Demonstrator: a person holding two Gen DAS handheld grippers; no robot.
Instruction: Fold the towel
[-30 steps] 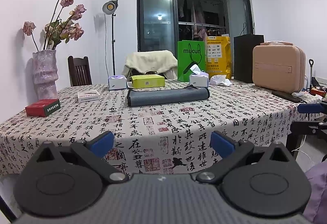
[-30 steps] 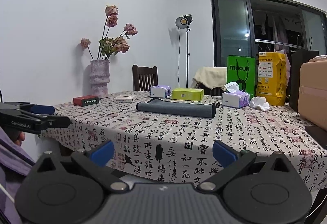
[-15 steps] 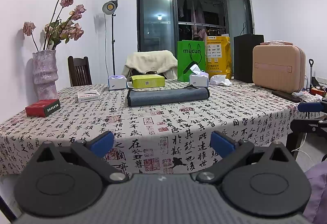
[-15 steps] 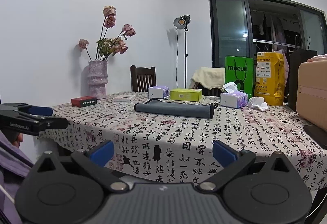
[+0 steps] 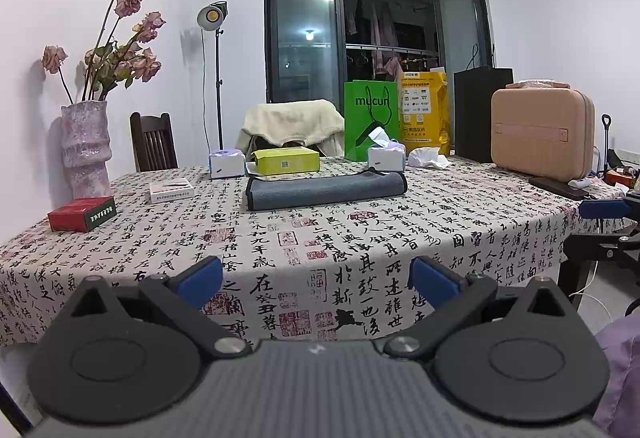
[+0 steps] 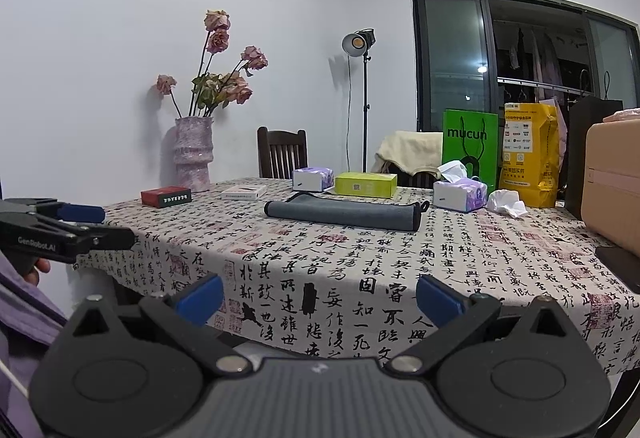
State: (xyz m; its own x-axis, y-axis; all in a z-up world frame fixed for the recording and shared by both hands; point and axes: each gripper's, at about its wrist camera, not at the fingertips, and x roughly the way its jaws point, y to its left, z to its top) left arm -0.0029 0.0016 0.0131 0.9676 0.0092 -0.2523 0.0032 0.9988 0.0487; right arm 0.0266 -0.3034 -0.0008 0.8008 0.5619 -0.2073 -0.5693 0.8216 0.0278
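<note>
Towel (image 5: 326,191) lies well ahead of my left gripper (image 5: 318,280) and right gripper (image 6: 318,296), apparently already folded; both spread wide, empty.

A counter (image 5: 400,238) under a calligraphy-print cloth carries a red box (image 5: 82,213) near a pink vase (image 5: 85,150) of dried roses (image 5: 132,34). A white flat box (image 5: 172,190) lies further in. Along the far side sit a yellow-green box (image 5: 286,160), two tissue packs (image 5: 226,164) (image 5: 387,156), a green "mucun" bag (image 5: 372,118), a yellow bag (image 5: 424,110) and a beige case (image 5: 542,132). A dark wooden chair (image 5: 153,142) and a lamp stand (image 5: 214,16) stand behind.
</note>
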